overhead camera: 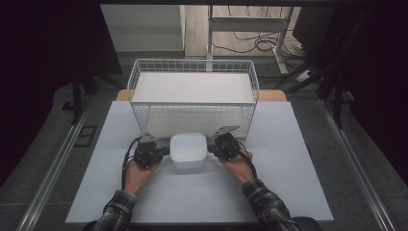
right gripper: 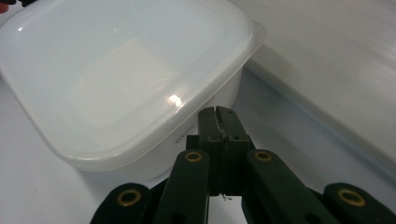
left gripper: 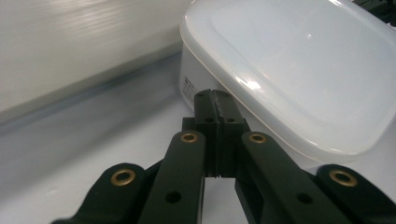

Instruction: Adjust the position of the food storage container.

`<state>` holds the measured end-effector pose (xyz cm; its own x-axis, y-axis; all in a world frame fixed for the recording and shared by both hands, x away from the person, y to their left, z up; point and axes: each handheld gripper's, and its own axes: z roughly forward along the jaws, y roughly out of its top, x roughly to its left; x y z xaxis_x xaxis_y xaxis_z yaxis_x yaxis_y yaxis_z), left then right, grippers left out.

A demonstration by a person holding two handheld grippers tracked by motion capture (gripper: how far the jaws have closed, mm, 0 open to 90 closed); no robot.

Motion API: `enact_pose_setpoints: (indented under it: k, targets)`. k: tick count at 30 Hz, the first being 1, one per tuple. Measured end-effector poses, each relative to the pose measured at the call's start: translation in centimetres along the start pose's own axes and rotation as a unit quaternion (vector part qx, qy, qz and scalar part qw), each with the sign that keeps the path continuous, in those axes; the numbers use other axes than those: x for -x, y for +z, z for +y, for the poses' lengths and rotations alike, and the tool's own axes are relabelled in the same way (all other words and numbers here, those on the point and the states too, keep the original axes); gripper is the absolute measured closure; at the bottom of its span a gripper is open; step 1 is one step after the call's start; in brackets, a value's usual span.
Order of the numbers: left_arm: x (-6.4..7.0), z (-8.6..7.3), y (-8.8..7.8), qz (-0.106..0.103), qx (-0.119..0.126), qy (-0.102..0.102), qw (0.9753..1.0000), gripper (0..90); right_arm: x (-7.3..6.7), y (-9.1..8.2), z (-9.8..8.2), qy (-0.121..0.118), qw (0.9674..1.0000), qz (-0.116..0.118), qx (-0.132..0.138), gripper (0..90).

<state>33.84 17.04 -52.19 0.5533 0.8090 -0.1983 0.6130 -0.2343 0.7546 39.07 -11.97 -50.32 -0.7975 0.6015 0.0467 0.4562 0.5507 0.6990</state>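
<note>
- Bench [overhead camera: 269, 192]: flat, matte, pale grey-white rectangular surface; a wooden edge shows at its far side, at 12 o'clock behind the basket.
- Wire basket [overhead camera: 137, 79]: white, rectangular, open-topped grid of thin wire with a smooth white liner on its floor; stands at 12 o'clock from the bench centre, its near wall just beyond the container.
- Container [overhead camera: 188, 150]: white, translucent plastic box, square with rounded corners, closed by a glossy lid with a raised rim; it sits on the bench near the centre, between the two grippers. The left gripper view shows small printed text on its side wall; the high view does not resolve this.
- Forearms: plaid sleeves enter from 6 o'clock and angle inward toward the container.
- Left hand [overhead camera: 139, 174]: wrapped around the gripper body from below, at 9 o'clock of the container.
- Right hand [overhead camera: 238, 166]: same hold, at 3 o'clock of the container.
- Left gripper [left gripper: 216, 103]: black, with brass-coloured rivets; jaws pressed together, tips at the container's side wall just under the lid rim; contact cannot be told.
- Right gripper [right gripper: 217, 117]: same build; jaws together, tips at the side wall below the lid overhang.
</note>
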Motion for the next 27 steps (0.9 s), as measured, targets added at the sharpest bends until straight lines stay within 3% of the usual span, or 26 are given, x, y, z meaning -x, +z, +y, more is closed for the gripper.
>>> enact_pose_setpoints:
  k: [6, 10, 13, 20, 27]
  targets:
    - [2.2, -0.1, 0.1, -0.019, -0.014, 0.025, 0.9994, 90.0, -0.3, -1.8, -1.8, 0.007, 1.0000, -0.003, 0.001, 88.9]
    - [3.1, -0.4, -0.1, -0.028, -0.019, 0.029, 0.9990, 90.0, -0.4, -2.7, -2.7, 0.016, 0.9999, 0.004, 0.004, 88.9]
    - [3.7, -0.6, -0.2, -0.025, -0.026, 0.037, 0.9987, 90.0, -0.9, -3.4, -3.5, 0.017, 0.9998, 0.010, 0.004, 88.9]
    - [5.4, -1.9, -1.6, -0.029, -0.036, 0.039, 0.9982, 90.0, -3.2, -5.1, -4.8, -0.004, 0.9999, 0.014, -0.002, 88.9]
    - [7.2, -2.5, -1.9, -0.031, -0.040, 0.054, 0.9973, 90.0, -3.8, -6.2, -5.9, -0.014, 0.9999, -0.002, -0.004, 88.9]
